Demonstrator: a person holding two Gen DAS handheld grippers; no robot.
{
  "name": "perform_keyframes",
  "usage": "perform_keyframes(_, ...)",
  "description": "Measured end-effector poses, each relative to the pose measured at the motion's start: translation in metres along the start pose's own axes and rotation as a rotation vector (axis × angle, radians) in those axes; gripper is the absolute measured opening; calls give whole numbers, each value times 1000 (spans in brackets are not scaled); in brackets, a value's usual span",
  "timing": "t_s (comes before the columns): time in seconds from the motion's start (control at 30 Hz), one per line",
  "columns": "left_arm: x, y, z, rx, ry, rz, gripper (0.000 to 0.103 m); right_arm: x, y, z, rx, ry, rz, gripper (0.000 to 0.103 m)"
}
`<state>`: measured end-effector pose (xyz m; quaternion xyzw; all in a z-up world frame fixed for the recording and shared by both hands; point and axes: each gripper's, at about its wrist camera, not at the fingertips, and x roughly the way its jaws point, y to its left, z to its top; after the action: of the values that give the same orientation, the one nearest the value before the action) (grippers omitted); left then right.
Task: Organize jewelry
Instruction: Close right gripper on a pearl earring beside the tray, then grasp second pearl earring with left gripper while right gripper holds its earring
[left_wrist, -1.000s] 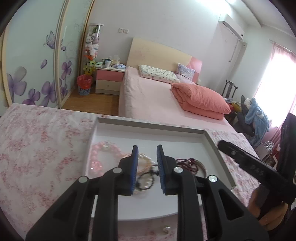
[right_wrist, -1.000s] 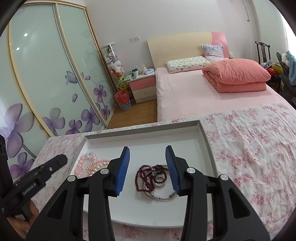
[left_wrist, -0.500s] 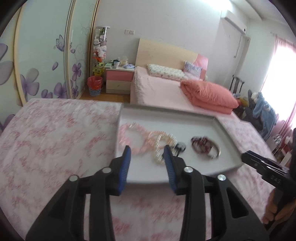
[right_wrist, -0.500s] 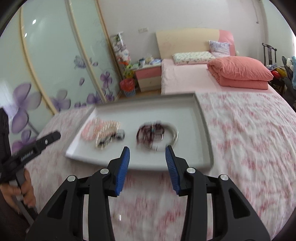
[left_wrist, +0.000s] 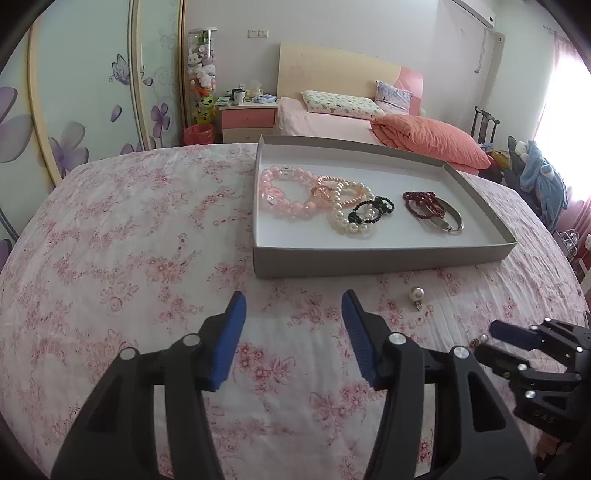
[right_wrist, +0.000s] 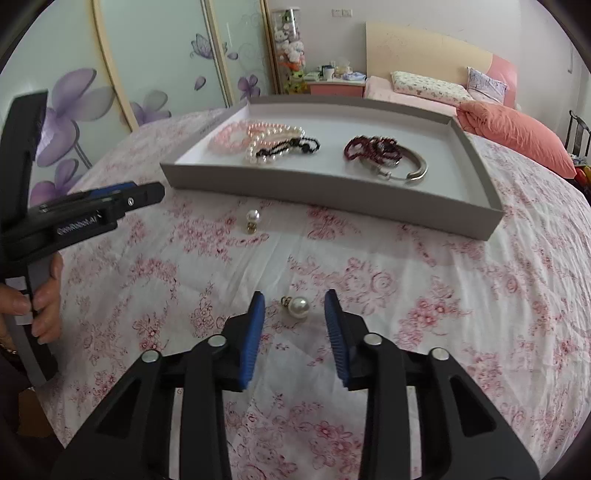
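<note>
Two pearl earrings (right_wrist: 298, 307) are lying on the floral cloth (right_wrist: 443, 295): right gripper (right_wrist: 294, 301) closing around one, apparently untouched; left gripper (left_wrist: 291, 304) opening, empty.

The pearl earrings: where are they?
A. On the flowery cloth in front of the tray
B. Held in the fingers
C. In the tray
A: both pearl earrings lie on the flowery cloth, in front of the tray, neither gripped.
</note>
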<state>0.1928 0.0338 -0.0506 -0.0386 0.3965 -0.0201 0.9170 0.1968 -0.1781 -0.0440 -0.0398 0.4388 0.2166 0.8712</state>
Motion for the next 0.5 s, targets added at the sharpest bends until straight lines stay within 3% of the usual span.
perform_keyframes(0.17, 0, -5, 0, 9, 3, -6, 54, 2, 3, 0, -23, -5, -44, 16)
perform_keyframes(0.33, 2, -17, 1, 24, 14, -33, 54, 1, 1, -1, -64, -5, -124, 16)
perform_keyframes(0.5, 7, -44, 1, 64, 30, -83, 54, 6, -53, 14, 88, -6, -251, 16)
